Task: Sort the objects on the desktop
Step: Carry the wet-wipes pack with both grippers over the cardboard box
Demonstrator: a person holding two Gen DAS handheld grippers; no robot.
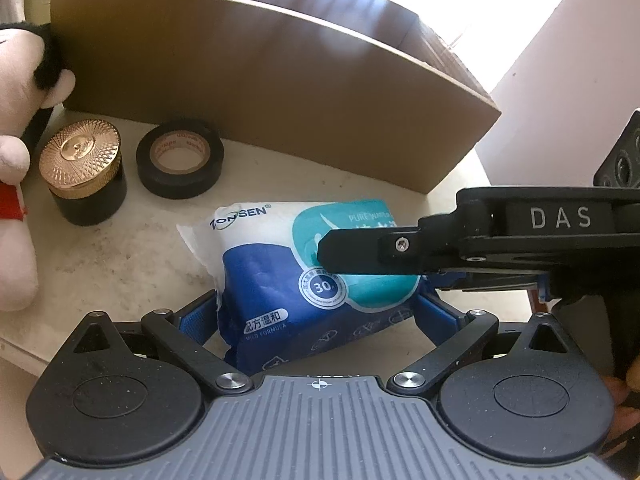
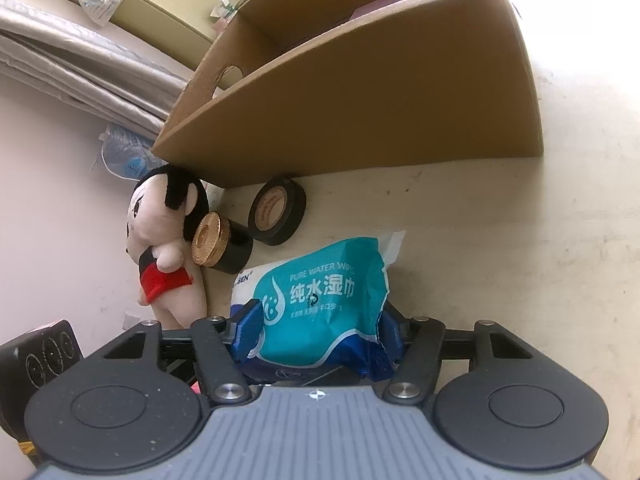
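Observation:
A blue, teal and white pack of wet wipes (image 1: 280, 264) lies on the pale desk and is held from two sides. My left gripper (image 1: 316, 316) is shut on its near blue end. My right gripper (image 2: 318, 330) is shut on its teal end (image 2: 320, 300); its black finger (image 1: 368, 254) crosses the pack from the right in the left wrist view. A roll of black tape (image 1: 180, 158) and a black jar with a gold lid (image 1: 82, 168) sit to the left, by a plush doll (image 1: 16, 160). A cardboard box (image 1: 260, 80) stands behind them.
The box (image 2: 360, 92) is open at the top, with a hand hole in its side. The doll (image 2: 164, 236), jar (image 2: 224, 246) and tape (image 2: 278, 210) crowd the desk's left edge. A black power strip (image 2: 40, 356) sits lower left. Bare desk (image 2: 520, 240) lies to the right.

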